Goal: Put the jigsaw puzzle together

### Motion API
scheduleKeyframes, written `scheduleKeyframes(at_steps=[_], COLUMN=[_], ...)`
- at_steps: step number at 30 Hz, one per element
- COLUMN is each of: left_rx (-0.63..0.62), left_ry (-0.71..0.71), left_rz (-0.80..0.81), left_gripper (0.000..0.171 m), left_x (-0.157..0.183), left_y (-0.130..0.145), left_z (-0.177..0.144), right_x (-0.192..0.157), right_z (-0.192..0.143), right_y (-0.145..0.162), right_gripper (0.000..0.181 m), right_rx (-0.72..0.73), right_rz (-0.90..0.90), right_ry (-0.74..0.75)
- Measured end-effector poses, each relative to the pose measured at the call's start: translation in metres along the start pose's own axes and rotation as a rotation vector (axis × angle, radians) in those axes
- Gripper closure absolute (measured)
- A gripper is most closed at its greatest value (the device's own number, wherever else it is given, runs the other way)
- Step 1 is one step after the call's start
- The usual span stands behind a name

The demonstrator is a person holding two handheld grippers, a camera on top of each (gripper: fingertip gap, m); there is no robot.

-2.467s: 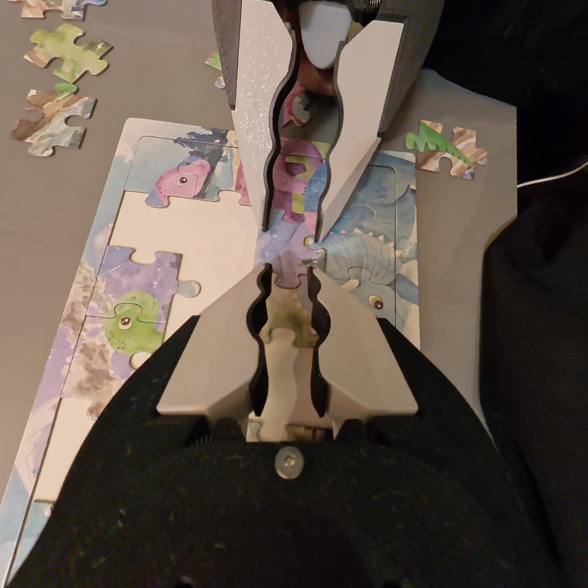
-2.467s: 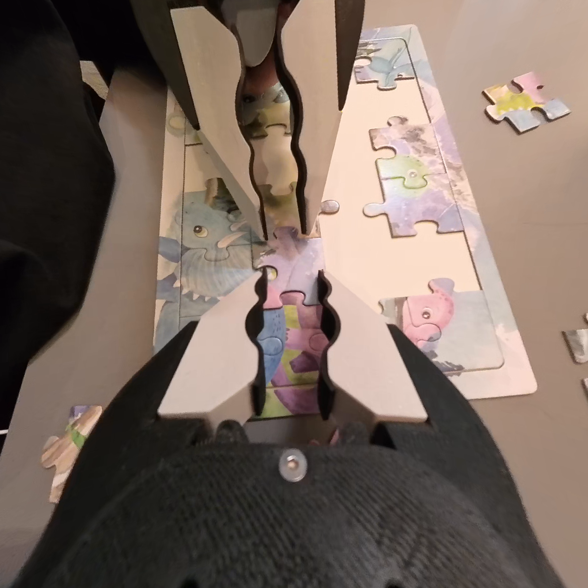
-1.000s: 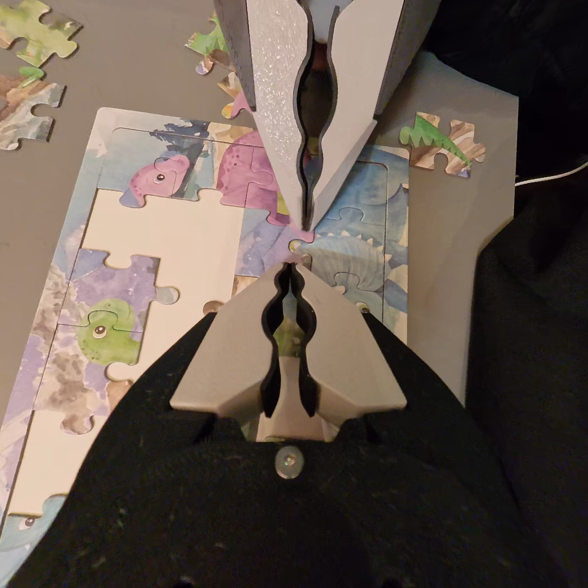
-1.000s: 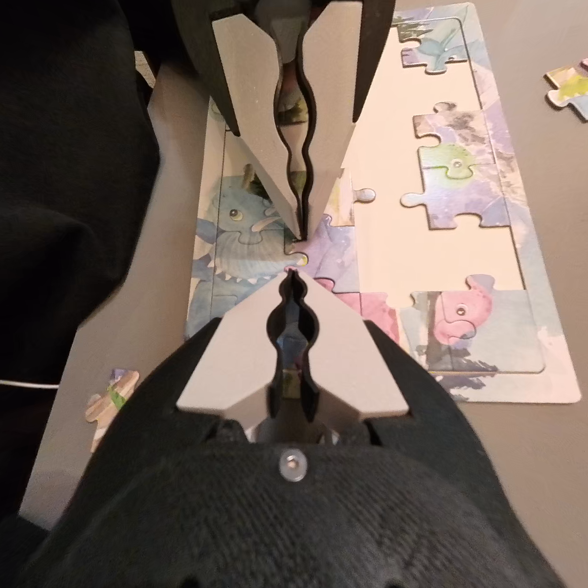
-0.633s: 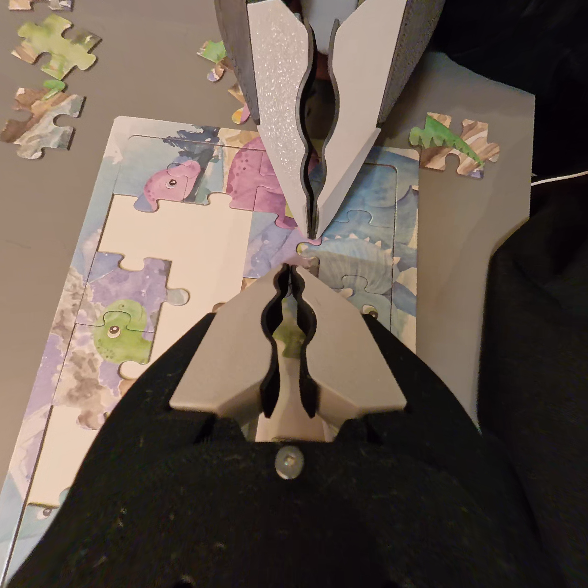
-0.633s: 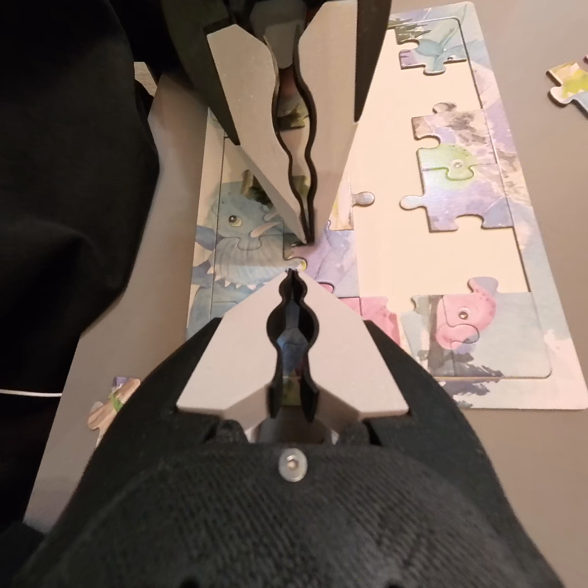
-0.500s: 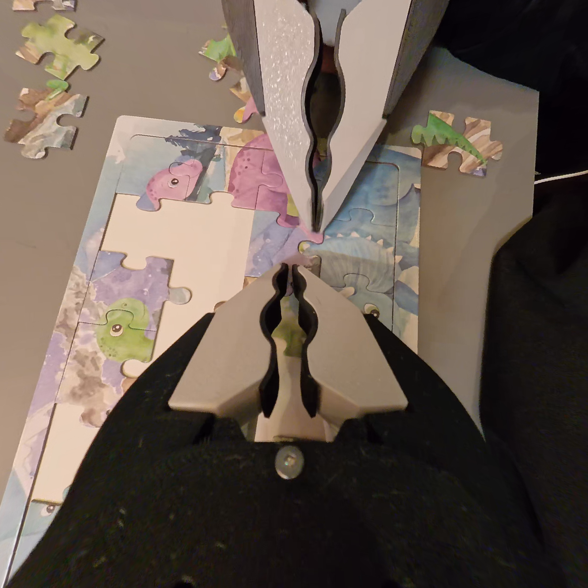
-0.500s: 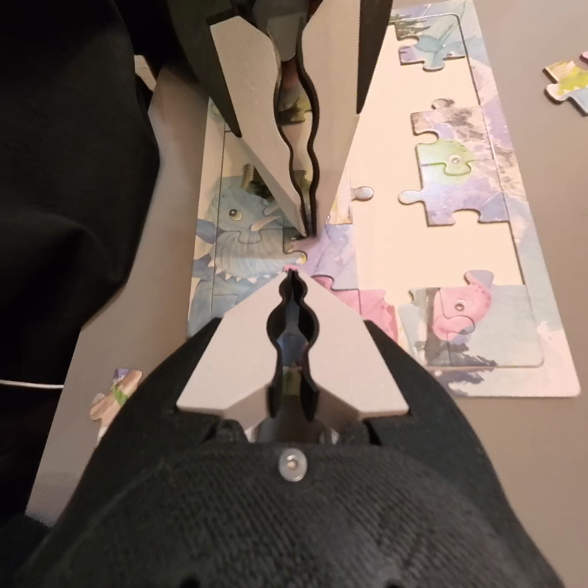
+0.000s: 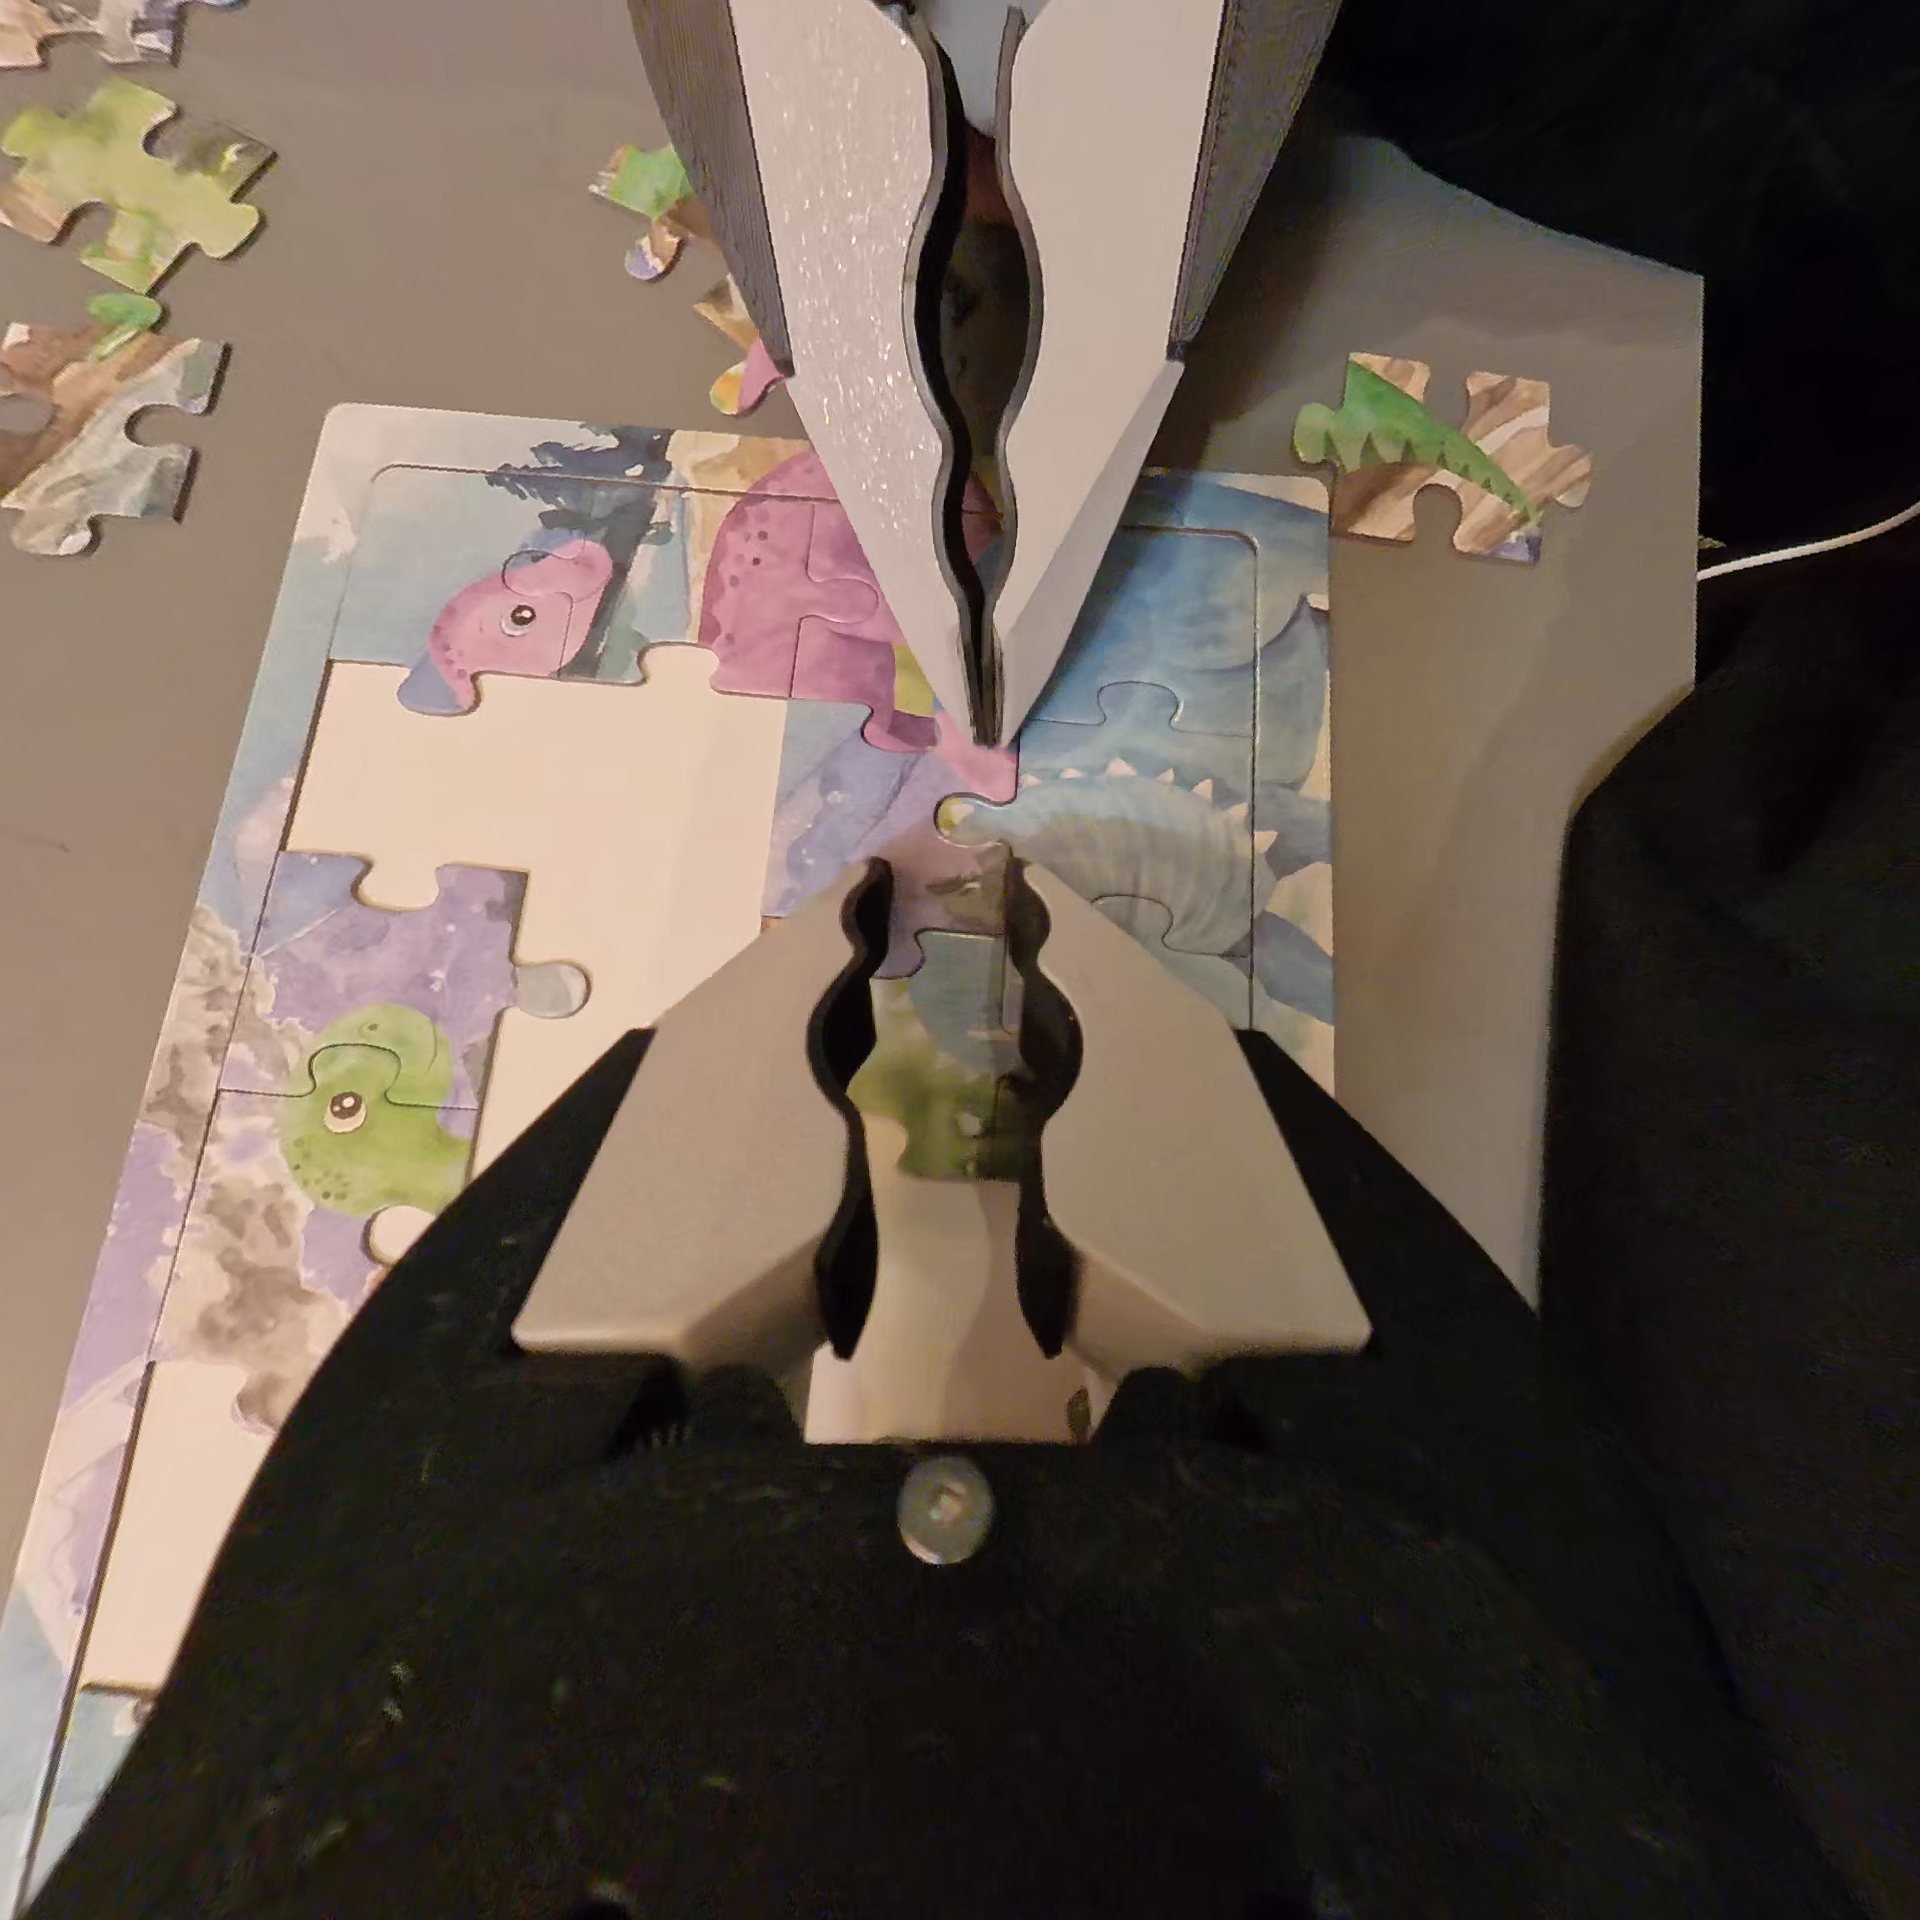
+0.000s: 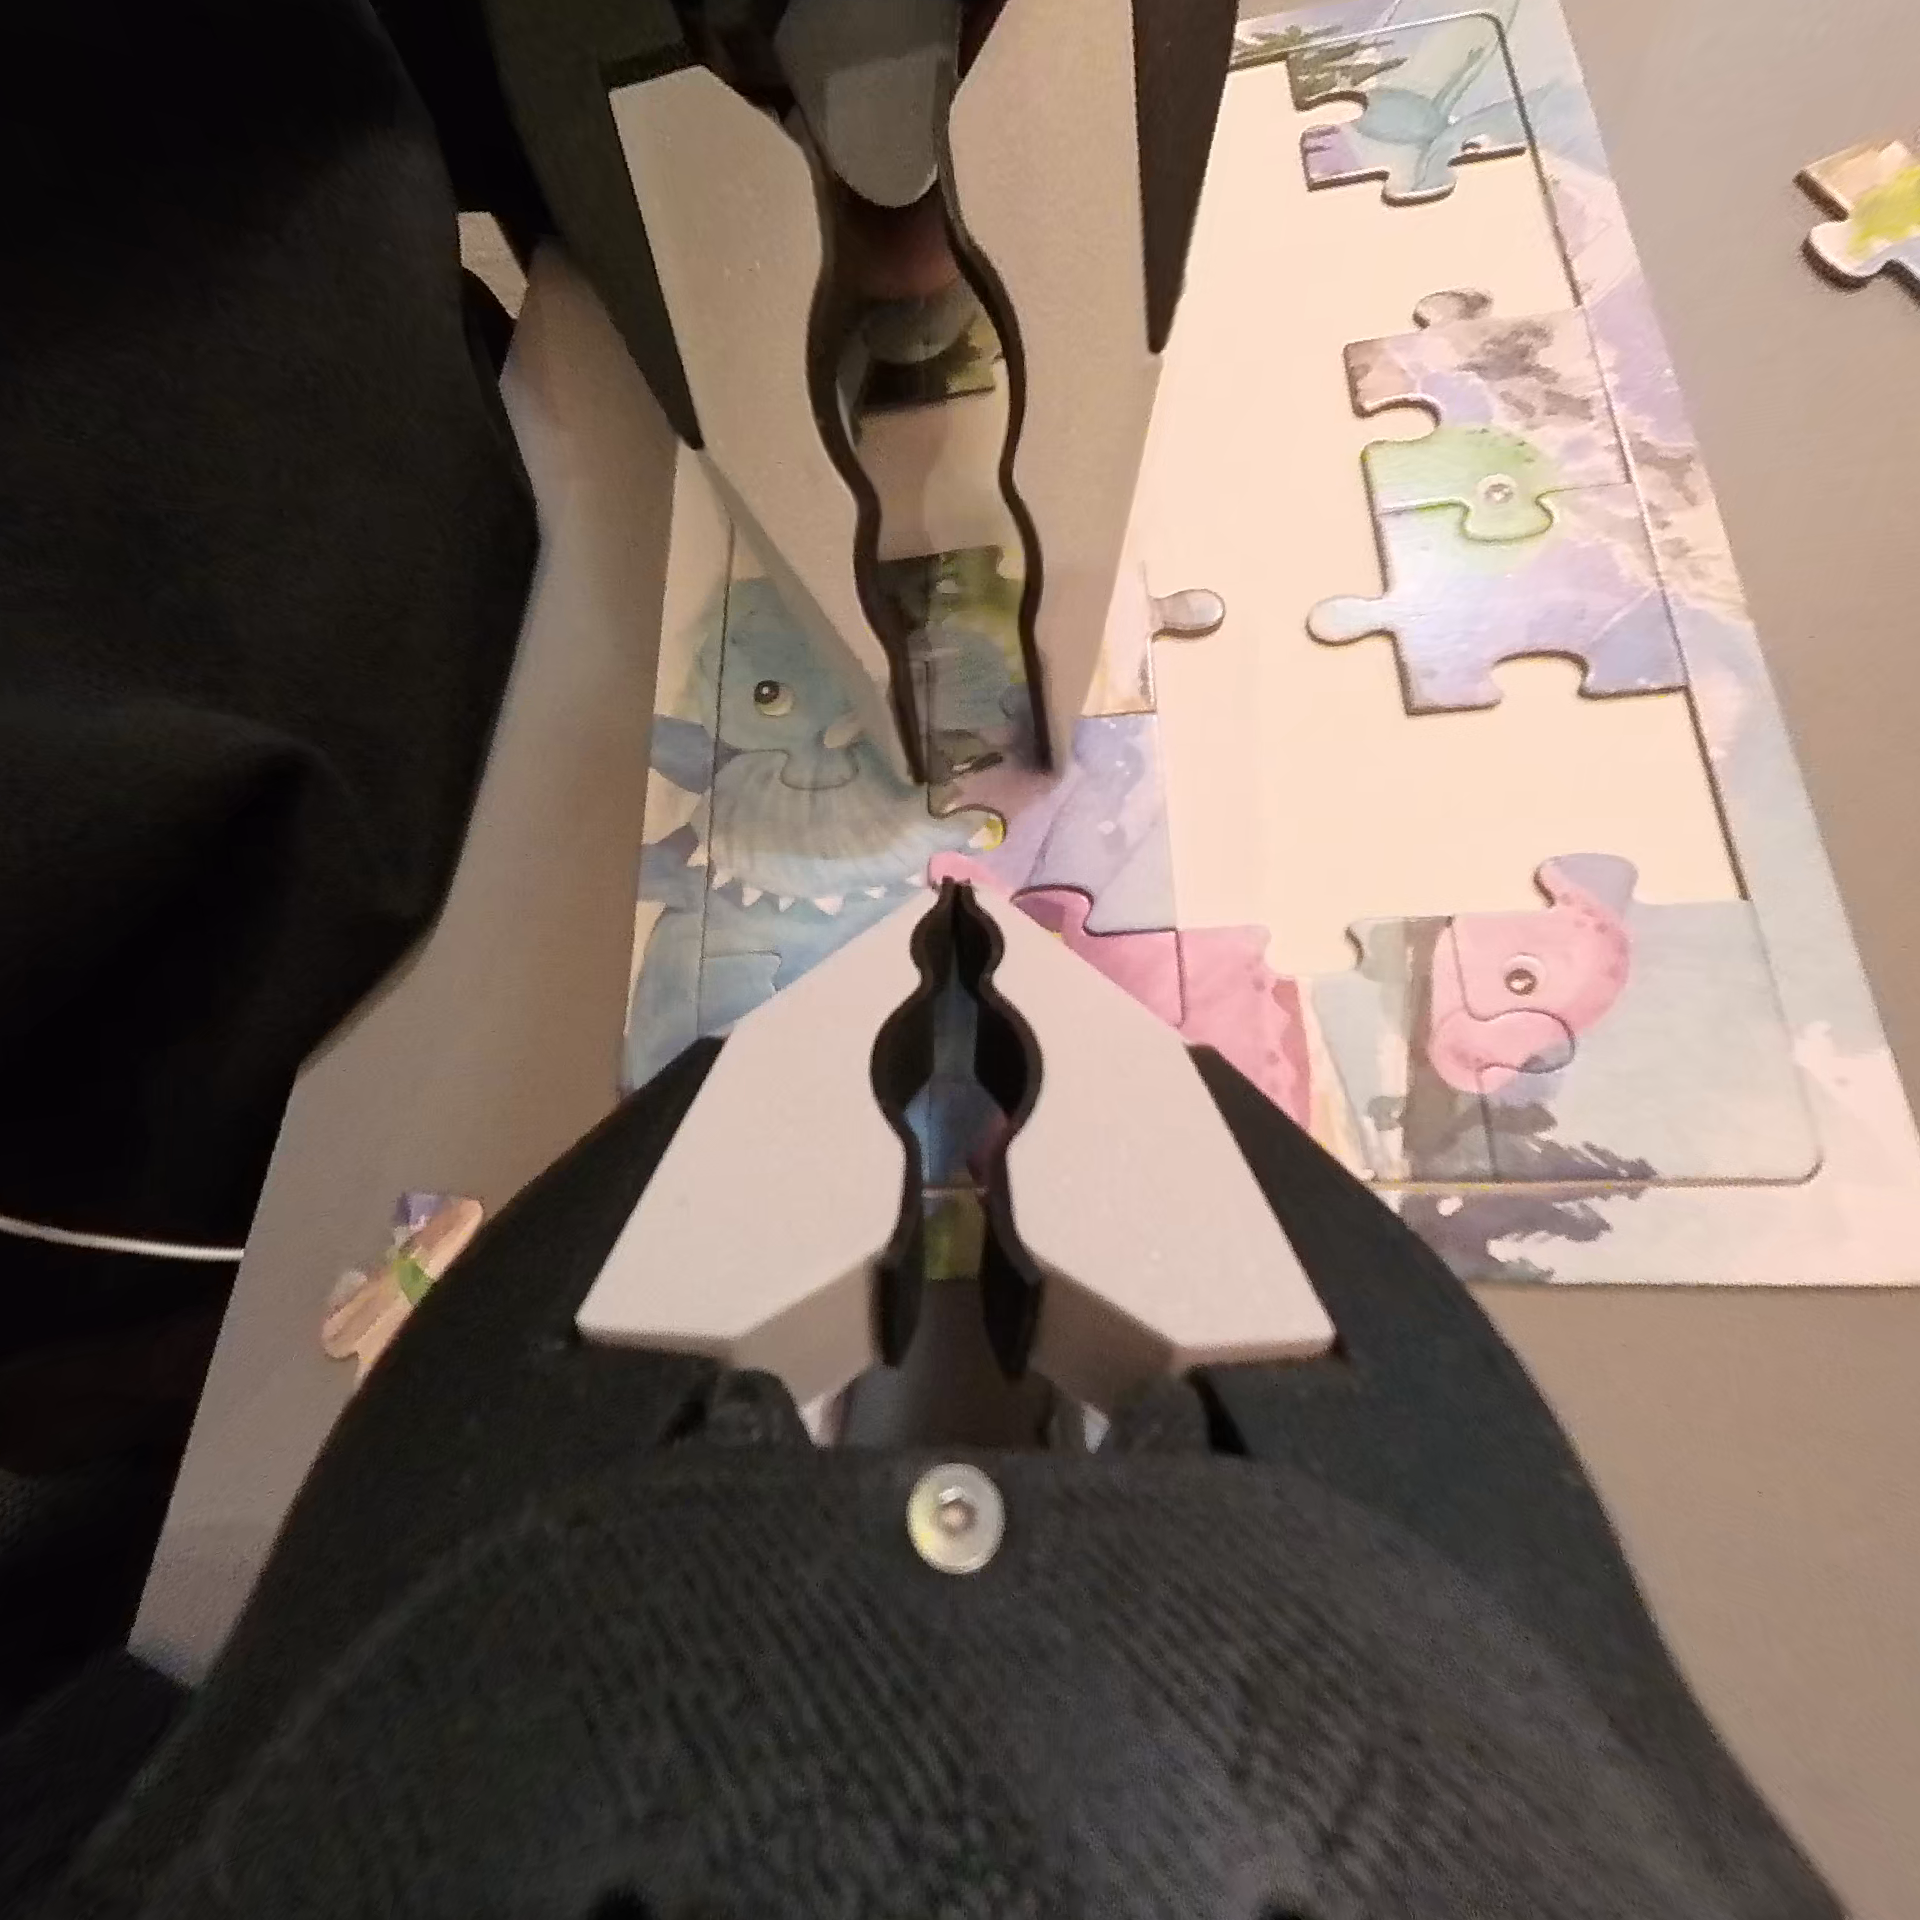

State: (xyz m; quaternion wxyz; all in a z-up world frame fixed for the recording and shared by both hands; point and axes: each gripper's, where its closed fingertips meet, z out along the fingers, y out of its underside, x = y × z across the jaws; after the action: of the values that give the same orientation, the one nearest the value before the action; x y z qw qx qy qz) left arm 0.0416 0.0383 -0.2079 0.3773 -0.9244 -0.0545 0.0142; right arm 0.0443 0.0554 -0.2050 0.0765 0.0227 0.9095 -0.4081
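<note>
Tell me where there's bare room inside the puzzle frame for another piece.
The cream gap is free, bordered by the pink dinosaur pieces and the green dinosaur pieces. It is crowded by the blue dinosaur, where both claws meet.

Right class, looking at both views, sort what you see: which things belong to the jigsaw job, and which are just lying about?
Job:
puzzle tray
loose green-tailed piece
loose pieces on the grey table
left tongs
right tongs

Lying about:
white cable
black fabric

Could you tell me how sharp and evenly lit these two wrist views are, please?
Left wrist view: dim, warm light, the puzzle board crisp, dark cloth at right nearly black. Right wrist view: softer, the left gripper slightly blurred, glare washing the bare board, the wide lens splaying its edges.
</note>
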Motion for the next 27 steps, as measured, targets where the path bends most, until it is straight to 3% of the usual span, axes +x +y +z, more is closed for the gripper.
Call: scheduleKeyframes(at_steps=[4,10,27], left_rx=[0.000,-0.005,-0.009], left_ry=[0.010,-0.005,-0.009], left_rz=[0.002,0.006,0.009], left_gripper=[0.146,0.147,0.145], left_x=[0.002,-0.001,-0.002], left_y=[0.000,0.001,0.002], left_z=[0.000,-0.001,-0.003], right_x=[-0.002,0.019,0.011], right_z=[0.001,-0.016,-0.006], right_y=[-0.001,0.001,0.005], right_gripper=[0.181,0.181,0.181], right_rx=[-0.003,0.022,-0.007], right_rz=[-0.005,0.013,0.006], right_ry=[-0.010,0.104,0.055])
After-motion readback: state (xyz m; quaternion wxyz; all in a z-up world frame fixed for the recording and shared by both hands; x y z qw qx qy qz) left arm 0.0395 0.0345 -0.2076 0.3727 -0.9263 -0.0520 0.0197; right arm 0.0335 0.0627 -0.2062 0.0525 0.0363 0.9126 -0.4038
